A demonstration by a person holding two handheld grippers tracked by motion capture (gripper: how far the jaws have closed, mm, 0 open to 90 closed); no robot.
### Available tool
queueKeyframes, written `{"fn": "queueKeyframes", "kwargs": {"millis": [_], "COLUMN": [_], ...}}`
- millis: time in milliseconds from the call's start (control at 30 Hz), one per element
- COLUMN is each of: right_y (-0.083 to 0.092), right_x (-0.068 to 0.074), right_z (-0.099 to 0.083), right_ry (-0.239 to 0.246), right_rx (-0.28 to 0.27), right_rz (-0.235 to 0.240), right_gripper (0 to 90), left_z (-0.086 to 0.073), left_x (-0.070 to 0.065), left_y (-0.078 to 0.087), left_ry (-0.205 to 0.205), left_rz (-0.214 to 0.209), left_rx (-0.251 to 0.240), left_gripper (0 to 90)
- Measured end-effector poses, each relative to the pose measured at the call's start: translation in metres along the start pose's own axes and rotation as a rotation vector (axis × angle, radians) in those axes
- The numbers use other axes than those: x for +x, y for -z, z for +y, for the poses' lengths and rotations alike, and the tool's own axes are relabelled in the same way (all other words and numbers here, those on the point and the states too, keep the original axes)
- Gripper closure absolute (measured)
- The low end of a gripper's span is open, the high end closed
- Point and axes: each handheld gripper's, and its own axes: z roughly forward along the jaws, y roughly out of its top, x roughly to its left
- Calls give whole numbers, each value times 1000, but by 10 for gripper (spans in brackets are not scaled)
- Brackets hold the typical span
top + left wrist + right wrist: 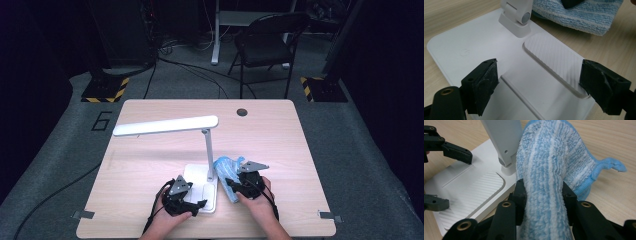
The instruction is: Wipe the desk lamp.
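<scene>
Your hands come in at 6 o'clock in the high view. Your left tool (pixel 192 204) sits over the white lamp base (pixel 197 175), and your right tool (pixel 235 186) holds the blue cloth (pixel 226 166) on the desk (pixel 150 165), just at 3 o'clock of the lamp post (pixel 207 152).

Your left gripper view shows the jaws wide open over the base (pixel 484 45), gripping nothing.

Your right gripper view shows both pads squeezing the fluffy cloth (pixel 549 170), which touches the post (pixel 504 137).

So on the table (pixel 150 155) I count one white desk lamp (pixel 200 150), one blue striped cloth (pixel 227 167), two handheld grippers, plus one folding chair (pixel 267 42) behind.
</scene>
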Motion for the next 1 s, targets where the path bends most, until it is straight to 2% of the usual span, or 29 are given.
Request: {"fn": "queueKeyframes", "kwargs": {"millis": [167,200,267,333,400,467,667,700,767,800,833,867,900,967,1000], "right_y": [1,1,1,1,-1,-3,-12,-13,-16,-17,-18,-19,-19,-19,-18], "right_x": [1,1,2,2,3,6,9,10,10,10,12,12,12,14,13], "right_z": [-1,-1,-1,-2,-2,-3,-1,-1,-1,-1,-1,0,0,4,6], "right_ry": [-3,3,13,17,6,-3,31,8,11,31,20,29,34,11,27], "right_rx": [2,8,2,5,17,22,41,44,46,50,53,56,50,44,45], "right_rz": [1,5,6,3,9,4,4,1,5,9,8,3,5,12,28], "right_gripper": [655,655,654,653,654,653,651,651,650,650,650,650,651,654,658], "left_z": [-1,-2,-3,-3,-5,-5,-5,-5,-5,-5,-5,-5,-5,-5,-5], "left_x": [-2,-3,-3,-5,-4,-5,-4,-4,-4,-4,-4,-5,-5,-4,-4], "left_y": [0,-1,-1,-1,-2,-1,-2,-2,-2,-2,-2,-2,-2,-2,-2], "left_ry": [-14,3,-8,17,-3,12,15,15,15,15,15,14,16,14,14], "left_rz": [2,1,20,18,30,15,15,15,15,15,15,16,15,15,15], "left_rx": [1,-4,-20,-25,-38,-37,-39,-38,-39,-39,-39,-39,-39,-39,-38], "left_gripper": [141,141,140,140,139,139,139,139,139,139,139,139,139,139,139]}}
